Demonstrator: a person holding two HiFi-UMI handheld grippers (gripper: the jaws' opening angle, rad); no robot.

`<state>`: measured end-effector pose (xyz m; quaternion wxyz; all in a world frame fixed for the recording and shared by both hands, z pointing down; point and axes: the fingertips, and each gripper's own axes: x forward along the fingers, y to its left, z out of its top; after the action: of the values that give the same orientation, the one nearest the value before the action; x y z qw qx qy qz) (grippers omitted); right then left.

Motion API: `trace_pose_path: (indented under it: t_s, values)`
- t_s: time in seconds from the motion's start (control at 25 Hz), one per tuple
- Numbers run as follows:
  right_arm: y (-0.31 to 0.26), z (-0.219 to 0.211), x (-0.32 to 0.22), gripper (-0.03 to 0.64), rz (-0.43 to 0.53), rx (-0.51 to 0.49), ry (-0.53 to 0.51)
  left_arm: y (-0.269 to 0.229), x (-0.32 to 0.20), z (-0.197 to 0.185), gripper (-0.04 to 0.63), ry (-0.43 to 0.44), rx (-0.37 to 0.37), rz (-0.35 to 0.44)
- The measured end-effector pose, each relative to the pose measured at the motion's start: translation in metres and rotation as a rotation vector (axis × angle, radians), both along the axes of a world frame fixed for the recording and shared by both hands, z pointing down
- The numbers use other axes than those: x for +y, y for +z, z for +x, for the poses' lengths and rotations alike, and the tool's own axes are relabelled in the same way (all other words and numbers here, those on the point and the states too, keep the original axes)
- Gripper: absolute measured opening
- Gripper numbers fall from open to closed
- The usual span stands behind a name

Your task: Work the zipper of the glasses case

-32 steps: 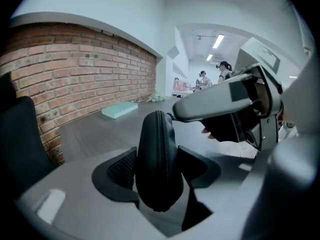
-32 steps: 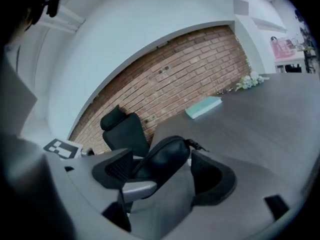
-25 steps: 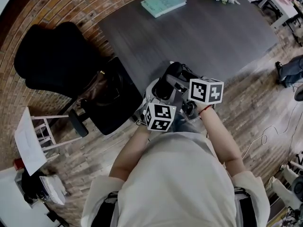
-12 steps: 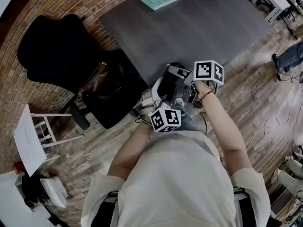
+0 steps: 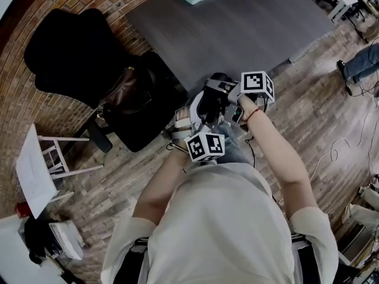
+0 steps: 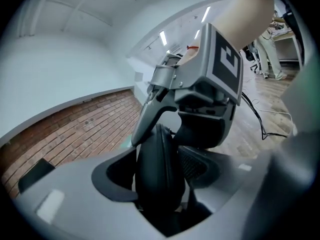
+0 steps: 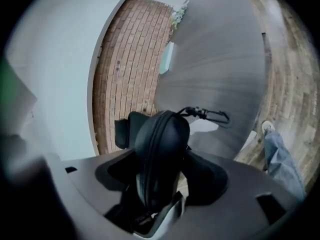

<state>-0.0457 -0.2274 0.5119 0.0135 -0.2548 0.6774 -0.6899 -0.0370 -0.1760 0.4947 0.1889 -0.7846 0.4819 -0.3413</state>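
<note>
Change over the last second is small and sits almost all in the right hand. At the left of the head view the black chair and the brown bag lie as before. They only slide a little in the picture, since the camera has shifted.

The left gripper has not altered its hold. Its jaws are pinching the glasses case across the thin sides. The case stands up between them in the air, before the person's body and just off the near edge of the table. The zipper runs along the edge that faces both gripper cameras. The part that shows looks shut, and I cannot find the pull. A metal clip sticks out at the far end of the case.

The right gripper has moved a bit forward, away from the body, and comes at the case from the opposite side. Its jaws were spread wide a moment ago and are closing now, with the case between them, but the pads do not seem to press on it yet.

I judge this to be a new hold that is being taken, not a pull on the zipper. So the zipper work is still to come, and the right jaws must probably find the small pull first.
</note>
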Motion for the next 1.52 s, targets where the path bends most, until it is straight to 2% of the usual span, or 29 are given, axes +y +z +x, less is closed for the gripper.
trace_pose_path:
  t_s: [0.12, 0.2, 0.28, 0.36, 0.44, 0.52, 0.6, 0.72, 0.8, 0.92, 1.0, 1.04, 1.16, 1.28, 1.4, 1.52]
  values:
    - [-0.001, -0.002, 0.007, 0.291, 0.010, 0.004, 0.007, 0.000, 0.007, -0.002, 0.267, 0.002, 0.022, -0.008]
    - [-0.002, 0.003, 0.005, 0.287, 0.028, 0.017, 0.032, 0.002, 0.012, 0.000, 0.272, 0.023, 0.086, -0.066]
    - [-0.006, 0.014, -0.003, 0.284, 0.057, 0.016, 0.066, 0.003, 0.017, 0.003, 0.341, 0.069, 0.228, -0.186]
    - [-0.016, 0.023, -0.008, 0.283, 0.104, -0.017, 0.061, -0.004, 0.022, 0.004, 0.362, 0.119, 0.425, -0.321]
    - [-0.030, 0.027, -0.006, 0.283, 0.194, -0.034, -0.004, -0.019, 0.027, 0.004, 0.362, 0.174, 0.614, -0.454]
    - [-0.046, 0.030, 0.002, 0.284, 0.306, -0.036, -0.088, -0.033, 0.033, 0.005, 0.362, 0.227, 0.745, -0.583]
    - [-0.066, 0.031, 0.016, 0.284, 0.426, -0.083, -0.182, -0.045, 0.039, 0.006, 0.362, 0.266, 0.837, -0.671]
    - [-0.103, 0.028, 0.049, 0.284, 0.571, -0.241, -0.333, -0.057, 0.048, 0.006, 0.362, 0.332, 0.971, -0.780]
    - [-0.120, 0.023, 0.072, 0.283, 0.639, -0.324, -0.437, -0.065, 0.060, 0.012, 0.367, 0.410, 1.055, -0.872]
    - [-0.128, 0.013, 0.102, 0.284, 0.723, -0.331, -0.589, -0.075, 0.076, 0.021, 0.360, 0.517, 1.203, -1.015]
    - [-0.129, 0.007, 0.116, 0.285, 0.752, -0.341, -0.654, -0.080, 0.084, 0.024, 0.353, 0.570, 1.275, -1.086]
    - [-0.130, 0.005, 0.121, 0.285, 0.756, -0.350, -0.673, -0.080, 0.087, 0.024, 0.287, 0.585, 1.295, -1.105]
    - [-0.127, -0.001, 0.130, 0.287, 0.755, -0.349, -0.715, -0.077, 0.094, 0.022, 0.283, 0.595, 1.297, -1.121]
    - [-0.120, -0.002, 0.129, 0.281, 0.762, -0.286, -0.735, -0.071, 0.094, 0.016, 0.279, 0.561, 1.269, -1.087]
    - [-0.111, 0.004, 0.119, 0.319, 0.725, -0.194, -0.770, -0.063, 0.092, 0.012, 0.279, 0.529, 1.210, -1.037]
    - [-0.110, 0.005, 0.106, 0.341, 0.727, -0.075, -0.849, -0.051, 0.095, 0.015, 0.279, 0.511, 1.114, -1.017]
